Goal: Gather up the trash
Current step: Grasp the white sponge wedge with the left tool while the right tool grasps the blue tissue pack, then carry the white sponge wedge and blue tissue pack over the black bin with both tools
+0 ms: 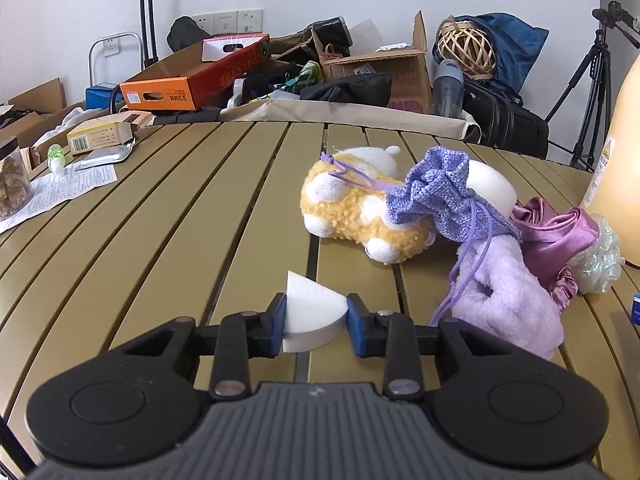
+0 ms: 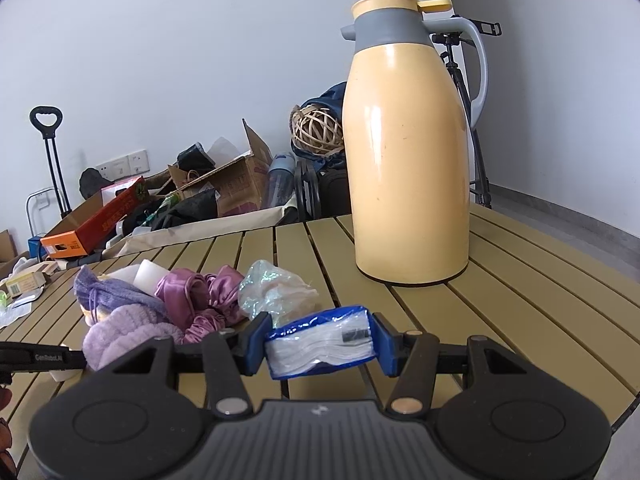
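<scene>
Slatted table (image 1: 168,216) carries a tall yellow thermos jug (image 2: 408,168) far right, then a plush toy (image 1: 352,216) mid-table beside purple cloth items. Nearer, the right gripper (image 2: 320,342) clamps a blue tissue pack (image 2: 320,344); the left gripper (image 1: 316,320) pinches a white foam wedge (image 1: 312,312) resting on the slats.

Surface (image 1: 160,240): slatted, matt, smooth olive finish. Wedge (image 1: 312,312): white matt foam; packet (image 2: 320,340): glossy clear and blue plastic film. Flask (image 2: 408,160): glossy smooth yellow shell; toy (image 1: 348,208): rough curly plush.
</scene>
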The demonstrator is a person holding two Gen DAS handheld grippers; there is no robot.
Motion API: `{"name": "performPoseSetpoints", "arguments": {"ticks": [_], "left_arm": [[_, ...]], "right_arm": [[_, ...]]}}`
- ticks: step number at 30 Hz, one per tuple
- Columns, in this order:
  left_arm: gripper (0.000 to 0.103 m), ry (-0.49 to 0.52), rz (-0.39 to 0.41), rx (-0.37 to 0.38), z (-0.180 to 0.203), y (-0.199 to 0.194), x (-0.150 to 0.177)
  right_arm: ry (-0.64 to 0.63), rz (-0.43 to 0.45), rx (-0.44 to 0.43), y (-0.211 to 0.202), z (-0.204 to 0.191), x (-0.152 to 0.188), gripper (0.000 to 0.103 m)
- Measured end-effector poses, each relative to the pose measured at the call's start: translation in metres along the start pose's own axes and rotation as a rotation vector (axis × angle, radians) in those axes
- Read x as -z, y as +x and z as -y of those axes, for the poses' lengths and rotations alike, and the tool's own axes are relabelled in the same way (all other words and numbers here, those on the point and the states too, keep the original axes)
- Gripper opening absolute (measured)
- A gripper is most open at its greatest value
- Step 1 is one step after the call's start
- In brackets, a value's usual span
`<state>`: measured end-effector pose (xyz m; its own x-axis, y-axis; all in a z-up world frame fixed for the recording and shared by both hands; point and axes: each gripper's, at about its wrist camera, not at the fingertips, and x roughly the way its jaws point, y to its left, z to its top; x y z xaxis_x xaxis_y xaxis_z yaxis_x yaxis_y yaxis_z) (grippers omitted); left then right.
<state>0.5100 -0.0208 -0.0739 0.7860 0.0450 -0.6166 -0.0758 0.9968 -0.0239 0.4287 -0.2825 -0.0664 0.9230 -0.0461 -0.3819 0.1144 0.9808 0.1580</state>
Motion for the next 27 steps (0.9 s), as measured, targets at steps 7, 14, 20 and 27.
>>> {"name": "performPoseSetpoints", "arguments": {"ticks": [7, 14, 20, 27], "left_arm": [[0.031, 0.000, 0.024, -0.017, 0.000, -0.011, 0.001], [0.031, -0.032, 0.060, -0.016, -0.006, -0.039, 0.001], [0.031, -0.063, 0.100, 0.017, -0.011, -0.086, 0.007], [0.031, -0.046, 0.112, 0.033, -0.018, -0.143, 0.031]], "right_arm": [[-0.004, 0.007, -0.019, -0.003, 0.000, 0.000, 0.052], [-0.011, 0.025, -0.061, -0.016, -0.004, -0.003, 0.052], [-0.012, 0.050, -0.112, -0.048, -0.009, -0.004, 0.052], [-0.019, 0.047, -0.169, -0.091, -0.018, 0.003, 0.052]]}}
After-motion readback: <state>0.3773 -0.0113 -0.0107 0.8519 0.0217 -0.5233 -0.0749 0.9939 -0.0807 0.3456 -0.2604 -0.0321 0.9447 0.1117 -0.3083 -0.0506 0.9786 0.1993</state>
